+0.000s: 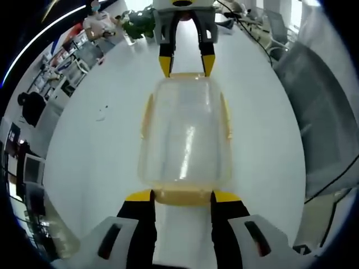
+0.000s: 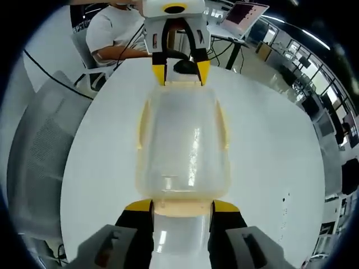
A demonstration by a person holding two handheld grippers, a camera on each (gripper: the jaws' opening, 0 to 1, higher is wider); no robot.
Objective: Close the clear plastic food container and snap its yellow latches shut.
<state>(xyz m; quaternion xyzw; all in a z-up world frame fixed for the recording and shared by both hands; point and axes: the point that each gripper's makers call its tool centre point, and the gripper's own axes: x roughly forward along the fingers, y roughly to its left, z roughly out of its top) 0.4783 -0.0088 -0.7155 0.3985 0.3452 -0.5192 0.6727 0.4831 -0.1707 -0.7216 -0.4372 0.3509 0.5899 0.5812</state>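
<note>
The clear plastic container [image 1: 185,134] [image 2: 182,140] lies lengthwise on the white table [image 1: 101,151] with its lid on. Pale yellow latches run along both long sides [image 1: 147,115] [image 2: 143,126]. My left gripper [image 1: 182,196] stands open at the near end in the left gripper view, its yellow-tipped jaws on either side of the end latch [image 1: 182,197]. My right gripper [image 2: 182,207] is open in the same way around the opposite end latch [image 2: 182,208]. Each gripper faces the other across the container: the right gripper [image 1: 186,64] in the left gripper view, the left gripper [image 2: 180,72] in the right gripper view.
A grey mesh chair [image 1: 320,112] [image 2: 39,162] stands close to the table's edge. A person in a white shirt [image 2: 115,33] sits at the far side near a laptop [image 2: 244,14]. A green plant [image 1: 140,22] and office shelves [image 1: 61,61] lie beyond the table.
</note>
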